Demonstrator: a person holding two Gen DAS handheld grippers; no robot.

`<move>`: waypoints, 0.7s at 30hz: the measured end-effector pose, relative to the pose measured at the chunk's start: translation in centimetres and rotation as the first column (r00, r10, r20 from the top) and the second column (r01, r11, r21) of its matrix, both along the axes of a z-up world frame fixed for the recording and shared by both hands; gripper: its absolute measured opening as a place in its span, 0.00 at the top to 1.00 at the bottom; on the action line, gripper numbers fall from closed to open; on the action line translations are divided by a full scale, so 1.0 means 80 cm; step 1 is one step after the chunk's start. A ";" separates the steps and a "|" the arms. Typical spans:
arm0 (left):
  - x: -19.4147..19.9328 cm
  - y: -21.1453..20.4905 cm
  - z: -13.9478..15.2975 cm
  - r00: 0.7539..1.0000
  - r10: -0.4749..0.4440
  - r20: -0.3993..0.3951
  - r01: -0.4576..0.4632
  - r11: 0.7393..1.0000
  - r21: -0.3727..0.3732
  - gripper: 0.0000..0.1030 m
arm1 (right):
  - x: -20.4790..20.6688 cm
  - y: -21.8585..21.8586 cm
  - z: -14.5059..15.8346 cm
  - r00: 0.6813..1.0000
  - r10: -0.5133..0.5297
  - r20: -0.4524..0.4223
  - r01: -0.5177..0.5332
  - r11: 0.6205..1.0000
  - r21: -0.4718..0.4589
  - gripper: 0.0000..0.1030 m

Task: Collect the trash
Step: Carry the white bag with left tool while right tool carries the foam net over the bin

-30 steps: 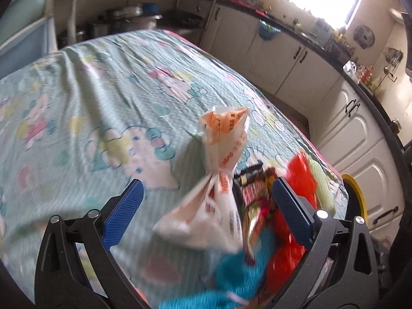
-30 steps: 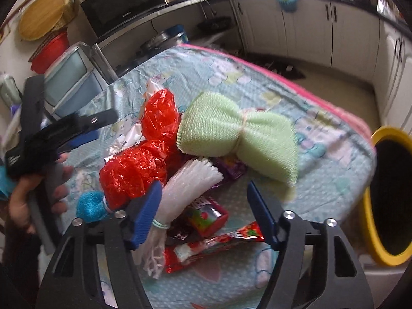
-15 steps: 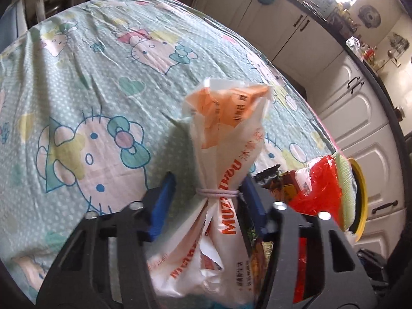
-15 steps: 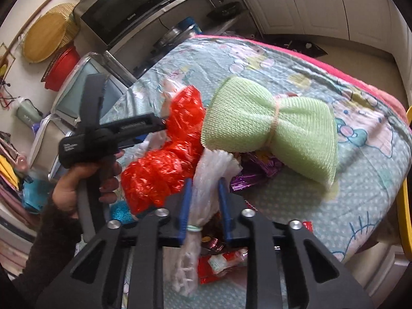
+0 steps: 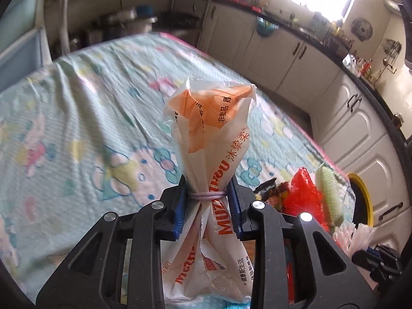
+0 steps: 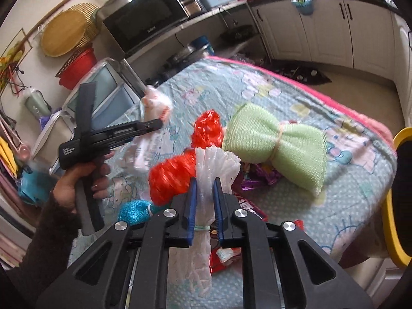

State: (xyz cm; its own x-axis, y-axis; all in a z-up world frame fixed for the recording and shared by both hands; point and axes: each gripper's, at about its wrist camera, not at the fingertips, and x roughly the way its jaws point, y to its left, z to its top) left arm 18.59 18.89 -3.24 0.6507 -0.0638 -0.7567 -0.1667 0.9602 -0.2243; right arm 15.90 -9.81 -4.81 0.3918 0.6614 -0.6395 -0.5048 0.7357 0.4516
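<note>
Listing from frame left: in the left wrist view, bare tablecloth (image 5: 85,118) fills the left and centre, giving open room. The left gripper (image 5: 207,206), lower centre, has its jaws closing on the orange-and-white bag (image 5: 213,139) at its elastic-tied waist, likely the narrowest, firmest hold. In the right wrist view, the person's hand (image 6: 82,177) sits at left; the right gripper (image 6: 204,206), lower centre, is clamped narrow on the clear plastic bundle (image 6: 219,162) just above its green band. Red mesh (image 6: 172,177) and green sponge cloth (image 6: 273,144) lie beyond on the table. The yellow-rimmed bin (image 6: 388,206) stands past the table edge at far right, probably the destination.
</note>
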 end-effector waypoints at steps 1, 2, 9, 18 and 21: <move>-0.008 -0.002 0.009 1.000 0.003 0.024 -0.003 1.000 0.006 0.79 | -0.001 -0.003 0.003 1.000 -0.007 0.010 0.007 1.000 0.000 0.88; -0.014 -0.003 0.015 0.999 0.002 0.044 -0.002 1.000 0.013 0.79 | -0.002 -0.008 0.007 1.000 -0.016 0.020 0.016 1.000 0.002 0.88; -0.041 -0.049 0.055 0.986 -0.036 0.160 0.031 0.999 0.038 0.79 | -0.005 -0.037 0.035 0.993 -0.074 0.092 0.073 0.997 0.011 0.88; -0.045 -0.125 0.086 0.957 -0.148 0.248 0.139 0.989 0.055 0.79 | -0.003 -0.091 0.067 0.970 -0.163 0.180 0.162 0.987 0.020 0.88; -0.043 -0.147 0.092 0.947 -0.177 0.267 0.167 0.984 0.063 0.79 | -0.002 -0.108 0.076 0.960 -0.191 0.204 0.190 0.981 0.024 0.88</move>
